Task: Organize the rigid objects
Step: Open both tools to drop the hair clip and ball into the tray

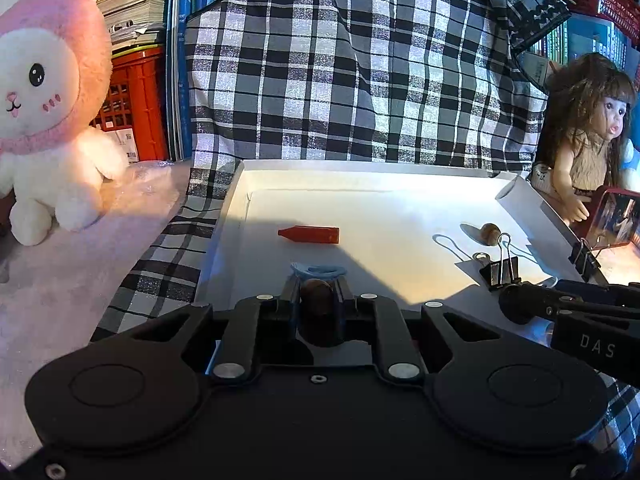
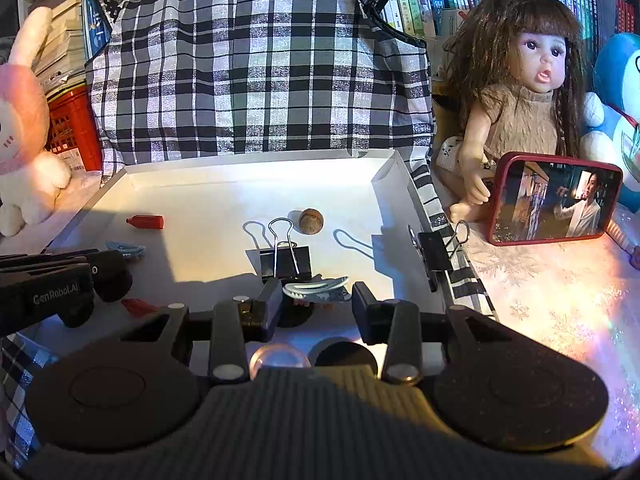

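Observation:
A white tray (image 1: pixel 240 200) holds small items. My left gripper (image 1: pixel 318 284) is shut on a brown walnut (image 1: pixel 316 300) low over the tray's near edge, with a blue hair clip (image 1: pixel 318 269) just beyond its tips. A red crayon-like cap (image 1: pixel 310 234) lies ahead, with a second walnut (image 1: pixel 490 233) and a black binder clip (image 1: pixel 502 270) to the right. My right gripper (image 2: pixel 316 300) is open over a white hair clip (image 2: pixel 316 286), behind the binder clip (image 2: pixel 285 262). The left gripper (image 2: pixel 108 272) shows at the left of the right wrist view.
A second binder clip (image 2: pixel 438 254) grips the tray's right rim. A doll (image 2: pixel 524 92) and a red phone (image 2: pixel 554 198) stand to the right, a pink plush rabbit (image 1: pixel 44 112) to the left. Checked cloth (image 1: pixel 340 60) hangs behind. A red piece (image 2: pixel 138 306) lies near the left gripper.

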`<move>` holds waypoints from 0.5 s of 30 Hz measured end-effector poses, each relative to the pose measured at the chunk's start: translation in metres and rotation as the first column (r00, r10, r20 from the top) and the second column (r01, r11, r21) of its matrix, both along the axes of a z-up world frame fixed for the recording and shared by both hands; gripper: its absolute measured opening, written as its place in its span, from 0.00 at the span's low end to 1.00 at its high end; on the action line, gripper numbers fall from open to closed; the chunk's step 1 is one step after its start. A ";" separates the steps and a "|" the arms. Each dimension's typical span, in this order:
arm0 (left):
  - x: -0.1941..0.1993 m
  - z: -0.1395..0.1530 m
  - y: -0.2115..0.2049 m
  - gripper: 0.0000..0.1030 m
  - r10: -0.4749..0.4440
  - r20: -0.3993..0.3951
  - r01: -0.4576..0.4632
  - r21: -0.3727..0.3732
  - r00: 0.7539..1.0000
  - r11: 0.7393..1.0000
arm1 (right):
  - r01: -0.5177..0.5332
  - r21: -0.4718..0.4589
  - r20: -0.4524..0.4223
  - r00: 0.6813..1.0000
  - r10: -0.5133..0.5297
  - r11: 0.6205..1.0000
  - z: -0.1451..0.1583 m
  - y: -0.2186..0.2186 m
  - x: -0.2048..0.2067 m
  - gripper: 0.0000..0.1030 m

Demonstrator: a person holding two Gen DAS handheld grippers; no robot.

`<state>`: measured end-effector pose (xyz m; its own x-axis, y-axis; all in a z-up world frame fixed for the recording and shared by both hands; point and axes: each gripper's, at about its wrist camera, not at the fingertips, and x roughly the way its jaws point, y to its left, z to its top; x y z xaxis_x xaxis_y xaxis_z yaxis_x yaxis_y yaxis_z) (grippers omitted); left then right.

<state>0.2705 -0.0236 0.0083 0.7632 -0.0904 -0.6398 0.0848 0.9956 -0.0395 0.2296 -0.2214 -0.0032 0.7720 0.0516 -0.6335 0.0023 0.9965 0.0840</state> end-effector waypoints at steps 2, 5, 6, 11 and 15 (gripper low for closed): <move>0.000 0.000 0.000 0.16 -0.001 0.001 0.001 -0.001 1.000 1.000 | -0.001 -0.004 0.001 1.000 0.001 1.000 0.000 0.000 0.000 0.43; -0.002 0.001 0.001 0.17 -0.002 0.000 0.002 -0.005 1.000 1.000 | 0.000 0.004 0.002 1.000 0.000 1.000 0.000 0.000 -0.001 0.48; -0.003 0.002 0.001 0.18 -0.003 -0.001 0.003 -0.009 1.000 1.000 | 0.001 0.006 0.003 1.000 -0.001 1.000 0.000 -0.001 -0.002 0.48; -0.009 0.005 0.000 0.23 -0.017 0.006 0.017 -0.014 1.000 1.000 | 0.004 0.005 0.018 1.000 -0.004 1.000 0.003 -0.002 -0.006 0.55; -0.015 0.011 0.000 0.35 -0.021 0.024 0.021 -0.010 0.999 1.000 | 0.002 0.001 0.033 0.999 -0.002 1.000 0.009 -0.001 -0.011 0.57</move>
<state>0.2557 -0.0236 0.0193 0.7760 -0.1129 -0.6205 0.1070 0.9932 -0.0469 0.2190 -0.2227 0.0061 0.7925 0.0510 -0.6077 0.0013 0.9963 0.0854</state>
